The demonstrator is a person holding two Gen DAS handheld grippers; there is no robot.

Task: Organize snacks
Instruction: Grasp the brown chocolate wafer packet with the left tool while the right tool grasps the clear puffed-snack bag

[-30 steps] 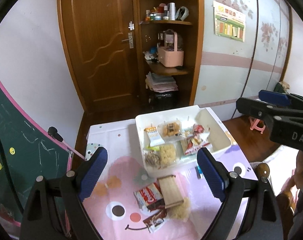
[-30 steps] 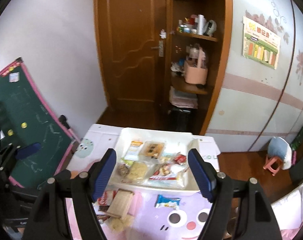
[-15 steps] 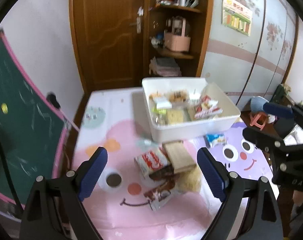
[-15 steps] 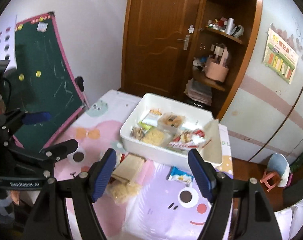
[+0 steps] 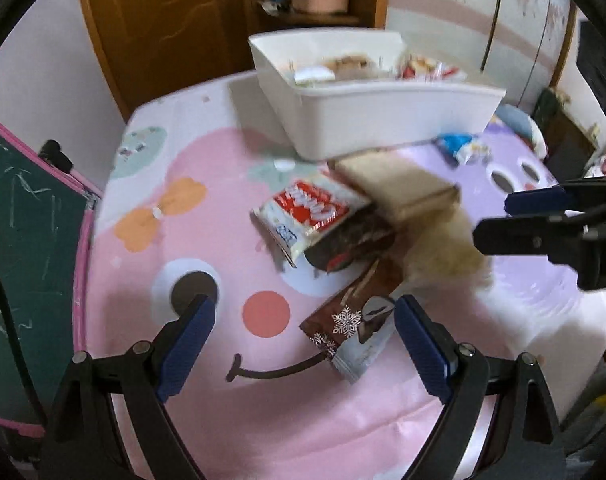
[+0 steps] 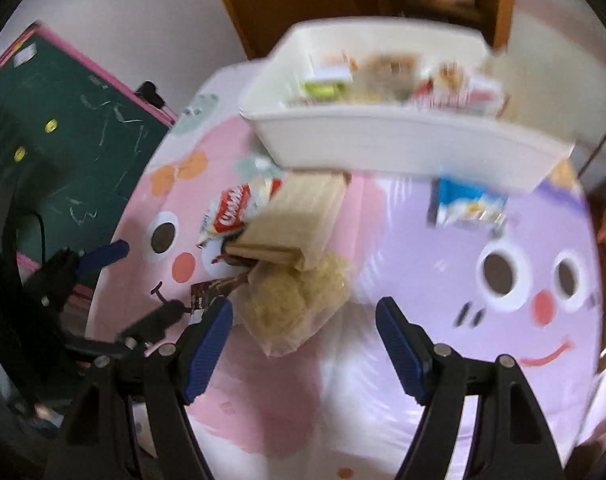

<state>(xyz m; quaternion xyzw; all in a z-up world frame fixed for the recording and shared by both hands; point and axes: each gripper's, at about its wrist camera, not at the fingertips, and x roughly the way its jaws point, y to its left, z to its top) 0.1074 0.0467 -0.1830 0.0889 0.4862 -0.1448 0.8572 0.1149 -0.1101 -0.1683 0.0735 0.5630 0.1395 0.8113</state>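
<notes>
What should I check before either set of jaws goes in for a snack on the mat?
1. Left gripper jaws open with nothing between them: ok.
2. Right gripper jaws open, nothing gripped; the clear noodle bag lies just ahead of them: ok.
3. Loose snacks free to pick singly: not ok. The tan wafer pack lies on top of the red and white pack and a dark wrapper.
4. Brown snowflake wrapper lies flat with its near end uncovered, close to the left gripper: ok.
5. White bin has room left: cannot tell; the view is low and blurred.
6. Blue packet lies alone by the bin: ok.
</notes>
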